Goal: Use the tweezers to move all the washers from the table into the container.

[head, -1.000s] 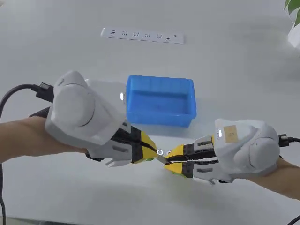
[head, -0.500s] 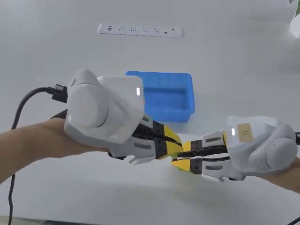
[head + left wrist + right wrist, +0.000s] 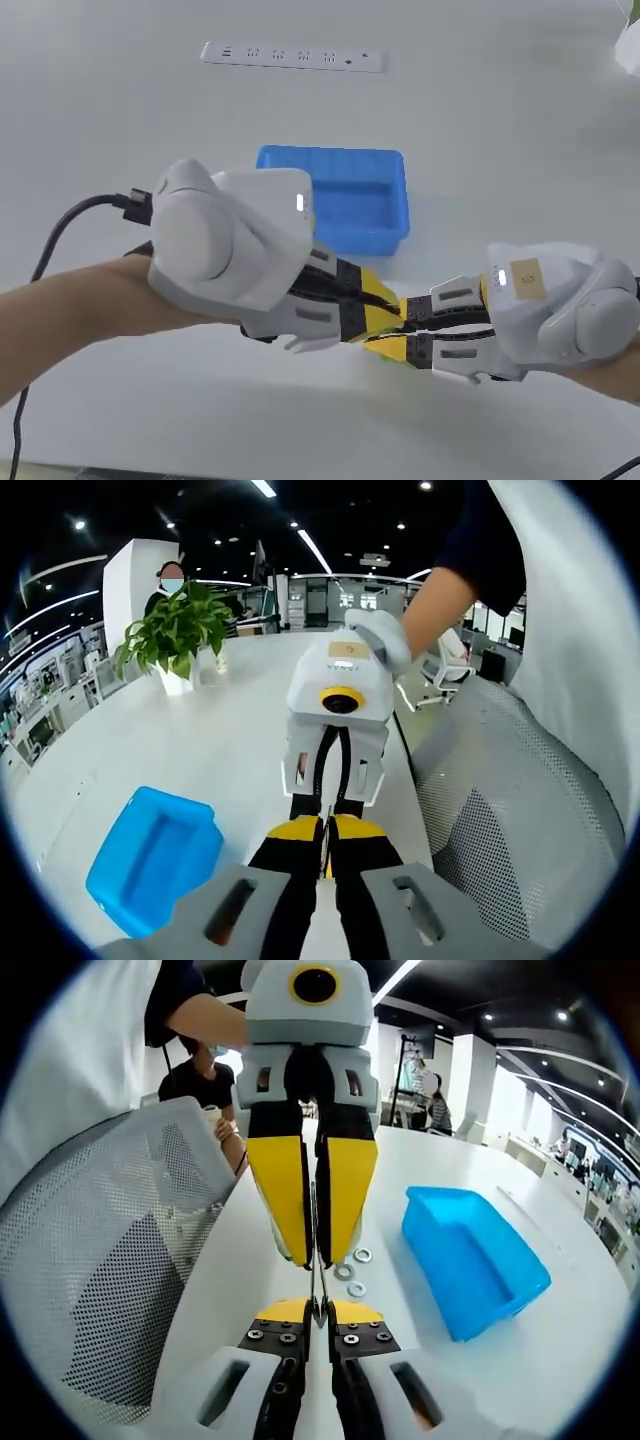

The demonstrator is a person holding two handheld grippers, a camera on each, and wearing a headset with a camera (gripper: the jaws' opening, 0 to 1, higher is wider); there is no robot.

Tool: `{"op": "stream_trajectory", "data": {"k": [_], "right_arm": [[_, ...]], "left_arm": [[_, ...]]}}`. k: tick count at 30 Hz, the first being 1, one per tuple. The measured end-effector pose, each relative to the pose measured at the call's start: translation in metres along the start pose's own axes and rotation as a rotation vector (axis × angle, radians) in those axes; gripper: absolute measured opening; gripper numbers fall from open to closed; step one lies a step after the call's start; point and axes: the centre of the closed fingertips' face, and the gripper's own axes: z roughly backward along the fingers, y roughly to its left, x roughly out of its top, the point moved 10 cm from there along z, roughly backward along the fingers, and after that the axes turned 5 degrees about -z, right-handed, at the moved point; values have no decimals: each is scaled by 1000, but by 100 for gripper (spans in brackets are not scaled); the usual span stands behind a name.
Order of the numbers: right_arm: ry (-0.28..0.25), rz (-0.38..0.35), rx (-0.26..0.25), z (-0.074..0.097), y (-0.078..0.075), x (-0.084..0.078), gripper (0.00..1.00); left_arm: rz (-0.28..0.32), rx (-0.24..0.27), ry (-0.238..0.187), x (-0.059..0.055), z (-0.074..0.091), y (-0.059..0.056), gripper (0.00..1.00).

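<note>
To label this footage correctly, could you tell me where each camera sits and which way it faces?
Head view: on the person's headset, looking down at the table, where the left tongs and right tongs meet before the blue container; both forearms show.
Left gripper view: on the left tongs, facing the right tongs; own jaws at bottom.
Right gripper view: on the right tongs, facing the left tongs, tweezers and washers; own jaws at bottom.
Shared: gripper views face each other; all show the container.

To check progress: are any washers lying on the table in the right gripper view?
Yes, three washers lie on the white table between the blue container and the left gripper.
</note>
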Motion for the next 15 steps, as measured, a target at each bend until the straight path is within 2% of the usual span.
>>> {"op": "stream_trajectory", "data": {"k": [2, 3, 5, 6, 11, 15], "right_arm": [[3, 2, -2, 1, -2, -1, 7], [1, -3, -3, 1, -3, -2, 7], [-3, -9, -2, 2, -4, -3, 7], [-3, -9, -2, 2, -4, -3, 7], [-2, -9, -3, 0, -3, -2, 7], [2, -7, 1, 0, -2, -1, 7]], "left_arm": [[-10, 11, 7, -2, 3, 1, 7], [-35, 10, 11, -4, 5, 2, 9], [-27, 4, 6, -5, 7, 3, 9], [-15, -5, 3, -6, 6, 2, 9], [-52, 9, -7, -4, 2, 2, 8], [-54, -1, 2, -5, 0, 4, 6]]}}
